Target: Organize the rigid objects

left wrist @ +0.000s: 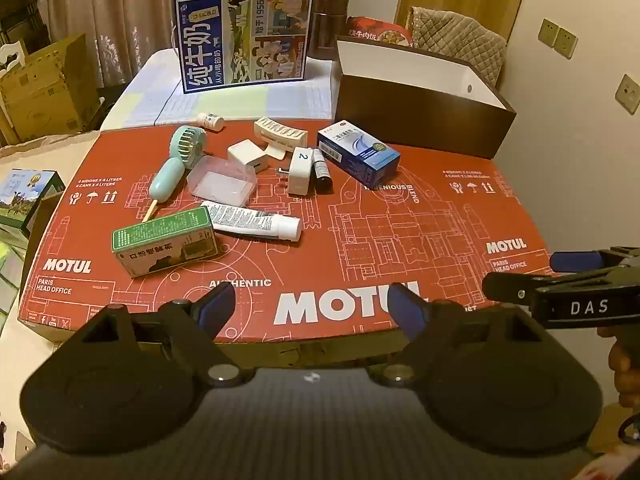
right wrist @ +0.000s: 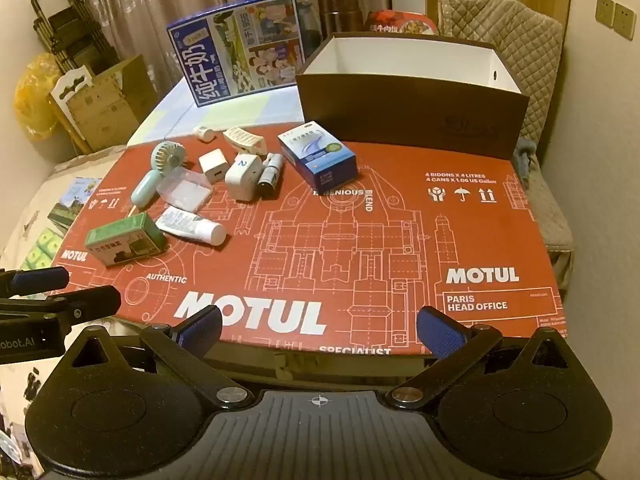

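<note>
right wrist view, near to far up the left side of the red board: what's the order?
green box → white tube → clear plastic case → white cube charger → small white bottle → blue milk carton

both wrist views look steeply down over the red cardboard sheet [left wrist: 360, 240].

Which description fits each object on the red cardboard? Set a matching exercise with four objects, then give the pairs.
Objects:
1. handheld fan
2. medicine box
3. tube
4. brown storage box

Descriptions:
A. white, lying beside the green box
B. open-topped, empty, at the far right
C. mint green, at the left of the cluster
D. blue and white, nearest the storage box

Pairs: 1-C, 2-D, 3-A, 4-B
</note>
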Available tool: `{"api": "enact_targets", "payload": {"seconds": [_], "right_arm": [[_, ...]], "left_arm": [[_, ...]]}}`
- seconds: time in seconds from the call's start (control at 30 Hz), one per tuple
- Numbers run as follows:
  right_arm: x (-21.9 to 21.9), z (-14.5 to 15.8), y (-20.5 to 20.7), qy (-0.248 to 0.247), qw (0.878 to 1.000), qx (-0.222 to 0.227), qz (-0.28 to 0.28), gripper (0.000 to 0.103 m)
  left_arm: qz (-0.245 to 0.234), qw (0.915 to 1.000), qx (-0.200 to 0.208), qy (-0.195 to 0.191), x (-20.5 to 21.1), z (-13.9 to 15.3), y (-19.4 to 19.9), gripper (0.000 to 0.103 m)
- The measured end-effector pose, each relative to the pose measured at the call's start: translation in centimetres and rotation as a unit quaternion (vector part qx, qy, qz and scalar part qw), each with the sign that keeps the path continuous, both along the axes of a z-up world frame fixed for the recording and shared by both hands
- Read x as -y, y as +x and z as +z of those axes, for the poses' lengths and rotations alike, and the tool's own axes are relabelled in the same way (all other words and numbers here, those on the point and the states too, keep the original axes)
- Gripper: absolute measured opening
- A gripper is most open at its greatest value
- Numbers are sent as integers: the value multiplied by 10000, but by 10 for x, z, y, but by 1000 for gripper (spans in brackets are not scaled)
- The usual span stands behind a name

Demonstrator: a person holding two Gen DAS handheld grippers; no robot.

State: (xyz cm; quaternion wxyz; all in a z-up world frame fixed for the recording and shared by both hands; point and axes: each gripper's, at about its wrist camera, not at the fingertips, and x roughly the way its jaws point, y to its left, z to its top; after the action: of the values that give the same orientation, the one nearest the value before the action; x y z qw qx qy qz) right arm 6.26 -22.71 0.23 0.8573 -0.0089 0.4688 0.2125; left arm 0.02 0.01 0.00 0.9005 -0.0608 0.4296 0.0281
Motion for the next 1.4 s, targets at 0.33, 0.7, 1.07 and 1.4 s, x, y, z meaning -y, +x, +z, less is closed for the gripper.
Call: {"api": "enact_targets", "payload": {"seconds": [0.33,0.7,1.07,1.4], "right_arm": [[-3,0,2,-6,10000,-10,3,101],[-5,0,3,-10,10000,-9,3,101],[-8,0,4,-22,10000,-9,3,101],[-10,0,6,-28,10000,-5,4,101]], "left_arm": [[3,10000,26,32,0,0,0,81],[-3,10000,29,35,0,0,0,81],[-2,10000,30,26,0,0,0,81],[0,10000,31,27,0,0,0,81]]}}
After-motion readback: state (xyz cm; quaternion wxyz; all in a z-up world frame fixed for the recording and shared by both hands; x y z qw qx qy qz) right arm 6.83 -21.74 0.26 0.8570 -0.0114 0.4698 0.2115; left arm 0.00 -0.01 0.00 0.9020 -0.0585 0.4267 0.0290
